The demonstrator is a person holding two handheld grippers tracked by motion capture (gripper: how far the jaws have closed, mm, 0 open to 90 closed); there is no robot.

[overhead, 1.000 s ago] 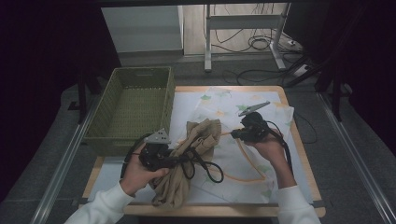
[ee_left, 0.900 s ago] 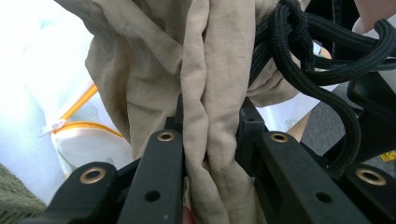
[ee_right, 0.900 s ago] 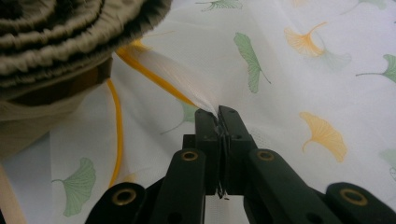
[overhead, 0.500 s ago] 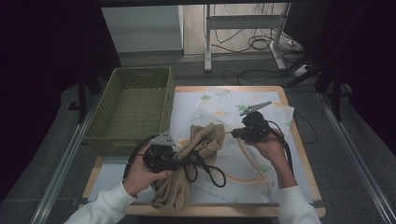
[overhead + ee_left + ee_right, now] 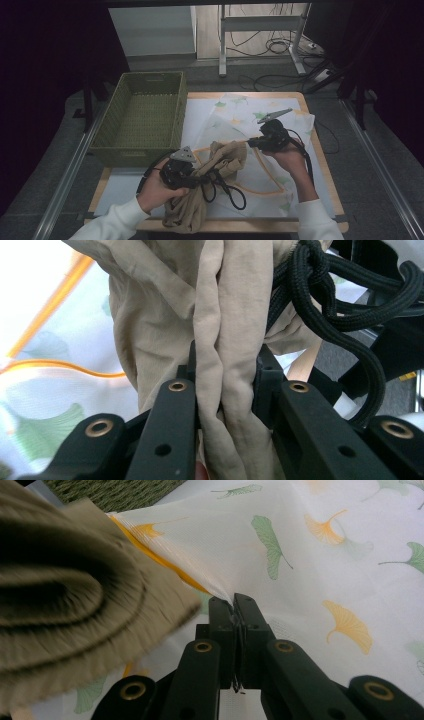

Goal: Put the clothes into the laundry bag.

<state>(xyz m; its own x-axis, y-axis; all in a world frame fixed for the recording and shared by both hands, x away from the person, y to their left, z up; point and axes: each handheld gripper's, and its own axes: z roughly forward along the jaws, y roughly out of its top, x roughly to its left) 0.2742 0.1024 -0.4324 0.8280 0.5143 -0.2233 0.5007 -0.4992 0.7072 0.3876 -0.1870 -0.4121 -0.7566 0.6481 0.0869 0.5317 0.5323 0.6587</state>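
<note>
Gripping a thick fold of the beige garment (image 5: 225,340) between its jaws, our left gripper (image 5: 181,172) holds it near the table's (image 5: 320,165) front edge, beside the green basket (image 5: 142,117). Our right gripper (image 5: 235,602) is pinched tight on a raised edge of the leaf-printed cloth (image 5: 310,555), just beyond the garment.

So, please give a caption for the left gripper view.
Left gripper clamps a bunched beige cloth beside a black cord.
</note>
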